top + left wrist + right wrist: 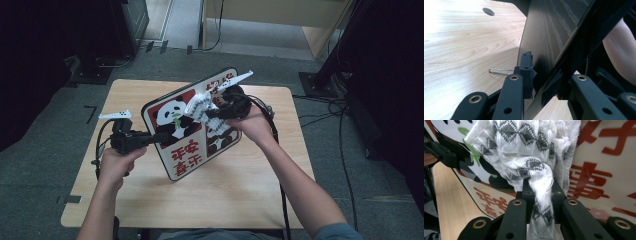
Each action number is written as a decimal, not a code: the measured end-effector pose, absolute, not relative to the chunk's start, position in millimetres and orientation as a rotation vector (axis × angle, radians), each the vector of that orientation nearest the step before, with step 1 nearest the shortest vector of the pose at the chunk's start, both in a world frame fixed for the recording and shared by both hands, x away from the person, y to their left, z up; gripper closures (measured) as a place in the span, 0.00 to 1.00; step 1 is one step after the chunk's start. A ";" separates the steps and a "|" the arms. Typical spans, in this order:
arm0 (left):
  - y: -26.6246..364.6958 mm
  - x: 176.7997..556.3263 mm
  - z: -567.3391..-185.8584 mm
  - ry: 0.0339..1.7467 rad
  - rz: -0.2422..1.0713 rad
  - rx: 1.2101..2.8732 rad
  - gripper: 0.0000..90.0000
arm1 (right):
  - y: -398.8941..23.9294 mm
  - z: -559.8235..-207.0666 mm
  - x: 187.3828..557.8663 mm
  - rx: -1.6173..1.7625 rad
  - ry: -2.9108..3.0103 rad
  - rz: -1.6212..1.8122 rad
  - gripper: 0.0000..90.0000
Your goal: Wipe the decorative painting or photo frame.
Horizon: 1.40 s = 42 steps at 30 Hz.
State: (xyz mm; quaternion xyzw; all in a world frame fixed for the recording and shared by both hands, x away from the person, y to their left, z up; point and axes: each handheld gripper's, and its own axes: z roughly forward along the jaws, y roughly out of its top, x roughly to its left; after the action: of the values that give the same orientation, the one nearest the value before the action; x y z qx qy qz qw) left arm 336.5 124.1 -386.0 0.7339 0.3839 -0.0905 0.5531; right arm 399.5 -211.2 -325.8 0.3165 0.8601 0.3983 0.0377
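A rectangular board [183,161] printed with pandas and red characters stands tilted over the wooden table [230,195]. My left gripper [162,136] is shut on its left edge; in the left gripper view the jaws clamp the board's dark wood-grain back [549,32], with the gripper [541,80] across the edge. My right gripper [210,114] is shut on a white cloth [199,106] with grey diamond patterning, held against the board's printed face. In the right gripper view the cloth [524,150] bunches between the jaws of the gripper [540,187], in front of the board [599,170].
A thin bent wire clip [499,71] lies on the table [461,50] beside the board's lower edge, and a round hole [488,11] sits farther off. Cables [325,107] trail over the grey floor to the right. Dark equipment stands at both sides.
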 end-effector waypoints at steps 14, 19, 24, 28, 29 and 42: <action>123.6 336.8 -386.5 0.909 -0.223 1.731 0.81 | -214.9 -346.4 394.7 0.989 2.642 1.230 0.90; 123.4 336.8 -386.6 0.905 -0.222 1.736 0.81 | -216.6 -353.7 393.5 1.001 2.649 1.229 0.90; 122.6 336.8 -386.9 0.905 -0.230 1.734 0.81 | -218.5 -362.8 391.8 0.995 2.646 1.225 0.89; 122.6 336.9 -386.9 0.904 -0.228 1.738 0.81 | -220.2 -371.9 390.2 1.019 2.655 1.223 0.89; 122.6 336.9 -386.9 0.904 -0.228 1.738 0.81 | -220.5 -373.6 390.3 1.015 2.655 1.225 0.89; 122.3 336.7 -386.8 0.904 -0.228 1.738 0.81 | -225.4 -394.8 385.3 1.058 2.666 1.220 0.89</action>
State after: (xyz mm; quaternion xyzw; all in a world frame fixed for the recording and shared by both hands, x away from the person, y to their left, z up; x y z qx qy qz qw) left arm 336.7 122.3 -386.8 0.7349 0.3821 -0.0966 0.5519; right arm 385.3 -225.4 -394.8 0.3395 0.8553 0.3912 0.0123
